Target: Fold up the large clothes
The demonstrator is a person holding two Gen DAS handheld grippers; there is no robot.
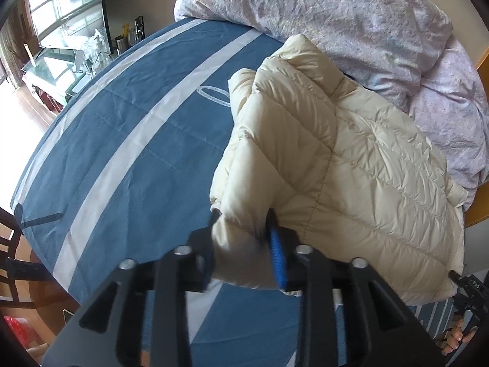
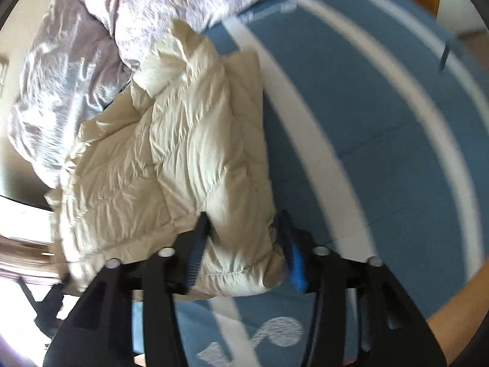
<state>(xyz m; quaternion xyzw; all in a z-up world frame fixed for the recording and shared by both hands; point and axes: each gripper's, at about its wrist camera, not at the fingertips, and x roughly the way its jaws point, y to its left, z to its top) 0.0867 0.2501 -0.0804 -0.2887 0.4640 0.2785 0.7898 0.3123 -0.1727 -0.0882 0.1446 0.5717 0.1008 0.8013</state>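
2 bulky corners of the cream puffer jacket (image 1: 351, 165) are pinched by the left gripper (image 1: 244, 244) and right gripper (image 2: 244, 244); slippery padding could be squeezed free.

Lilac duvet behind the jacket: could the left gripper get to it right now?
Probably not: the left gripper is shut on the cream puffer jacket, whose bulk lies between it and the lilac duvet.
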